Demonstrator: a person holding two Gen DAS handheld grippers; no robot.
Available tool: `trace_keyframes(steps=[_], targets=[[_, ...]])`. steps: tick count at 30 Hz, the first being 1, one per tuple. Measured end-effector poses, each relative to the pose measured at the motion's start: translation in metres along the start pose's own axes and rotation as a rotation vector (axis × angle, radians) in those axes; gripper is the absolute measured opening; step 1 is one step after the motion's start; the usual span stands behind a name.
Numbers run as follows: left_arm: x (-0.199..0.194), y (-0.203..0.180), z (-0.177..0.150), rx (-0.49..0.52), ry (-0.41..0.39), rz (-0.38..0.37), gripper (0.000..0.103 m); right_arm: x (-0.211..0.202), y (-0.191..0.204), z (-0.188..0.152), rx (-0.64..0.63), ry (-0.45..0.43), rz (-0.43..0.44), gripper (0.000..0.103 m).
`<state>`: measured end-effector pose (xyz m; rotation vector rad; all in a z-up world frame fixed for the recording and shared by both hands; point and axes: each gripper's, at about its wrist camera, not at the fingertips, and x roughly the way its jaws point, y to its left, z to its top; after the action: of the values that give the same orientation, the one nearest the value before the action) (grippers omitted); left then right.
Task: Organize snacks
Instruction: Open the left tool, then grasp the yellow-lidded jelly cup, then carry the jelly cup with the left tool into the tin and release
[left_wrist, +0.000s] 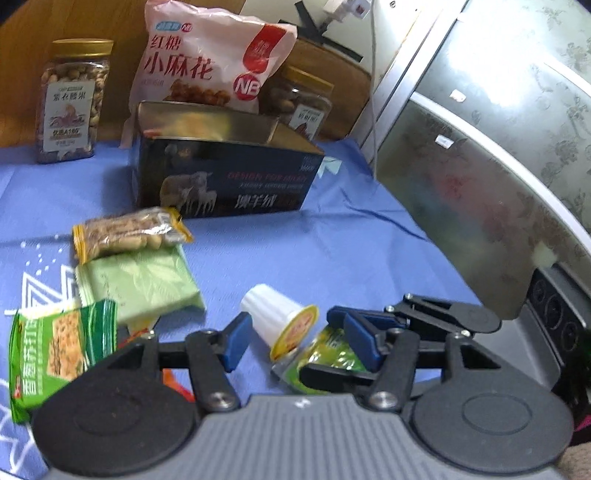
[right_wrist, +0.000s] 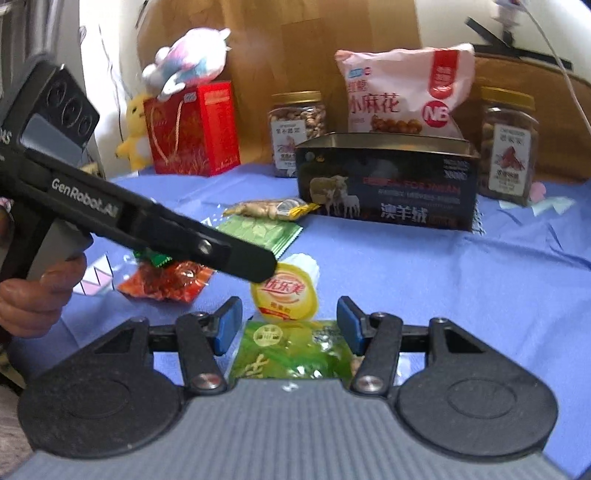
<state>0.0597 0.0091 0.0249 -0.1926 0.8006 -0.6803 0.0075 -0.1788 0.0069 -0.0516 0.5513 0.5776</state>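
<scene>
A white cup with a yellow lid (left_wrist: 280, 319) lies on its side on the blue cloth; it also shows in the right wrist view (right_wrist: 286, 291). My left gripper (left_wrist: 295, 339) is open with its jaws on either side of the cup. A green snack pouch (left_wrist: 328, 356) lies beside the cup. My right gripper (right_wrist: 288, 325) is open over that pouch (right_wrist: 291, 354), just short of the cup. An open dark tin box (left_wrist: 225, 177) stands behind; it also shows in the right wrist view (right_wrist: 388, 184).
Peanut pack (left_wrist: 129, 232), pale green packet (left_wrist: 140, 284) and green cracker packet (left_wrist: 59, 350) lie left. A red packet (right_wrist: 166, 280) lies on the cloth. Nut jars (left_wrist: 70, 103) (right_wrist: 508, 144), a pink bag (left_wrist: 207, 59) and a red gift box (right_wrist: 195, 129) stand at the back.
</scene>
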Motion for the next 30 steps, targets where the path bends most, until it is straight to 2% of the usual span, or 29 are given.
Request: trace_keyframes(steps=[4, 7, 11, 12, 13, 14, 15, 16, 17, 22, 30], targets=[[0.008, 0.000, -0.002, 0.000, 0.019, 0.041, 0.057, 0.015, 0.010, -0.001, -0.061, 0.027, -0.019, 0.060], [0.016, 0.002, -0.004, -0.004, 0.041, 0.040, 0.056, 0.021, 0.013, -0.002, -0.092, 0.035, -0.040, 0.060], [0.023, 0.002, -0.006, -0.001, 0.051, 0.038, 0.051, 0.026, 0.010, -0.003, -0.076, 0.037, -0.035, 0.059], [0.023, 0.002, -0.005, -0.002, 0.055, 0.032, 0.043, 0.027, 0.010, -0.003, -0.076, 0.036, -0.033, 0.058], [0.023, 0.002, -0.005, -0.007, 0.062, 0.019, 0.040, 0.027, 0.011, -0.003, -0.076, 0.034, -0.035, 0.054], [0.023, 0.003, -0.004, -0.012, 0.062, 0.025, 0.040, 0.027, 0.011, -0.003, -0.076, 0.030, -0.034, 0.046], [0.022, 0.002, -0.003, -0.010, 0.060, 0.033, 0.039, 0.026, 0.011, -0.002, -0.075, 0.024, -0.040, 0.042], [0.021, 0.002, -0.002, -0.007, 0.055, 0.038, 0.039, 0.025, 0.011, -0.002, -0.073, 0.022, -0.034, 0.040], [0.018, 0.001, 0.000, -0.005, 0.043, 0.054, 0.039, 0.024, 0.010, -0.001, -0.068, 0.016, -0.029, 0.029], [0.004, -0.003, 0.020, 0.014, -0.015, 0.029, 0.039, 0.017, 0.008, 0.013, -0.081, -0.040, -0.042, 0.028], [0.003, -0.012, 0.074, 0.100, -0.115, 0.091, 0.040, 0.025, -0.006, 0.060, -0.124, -0.152, -0.081, 0.028]])
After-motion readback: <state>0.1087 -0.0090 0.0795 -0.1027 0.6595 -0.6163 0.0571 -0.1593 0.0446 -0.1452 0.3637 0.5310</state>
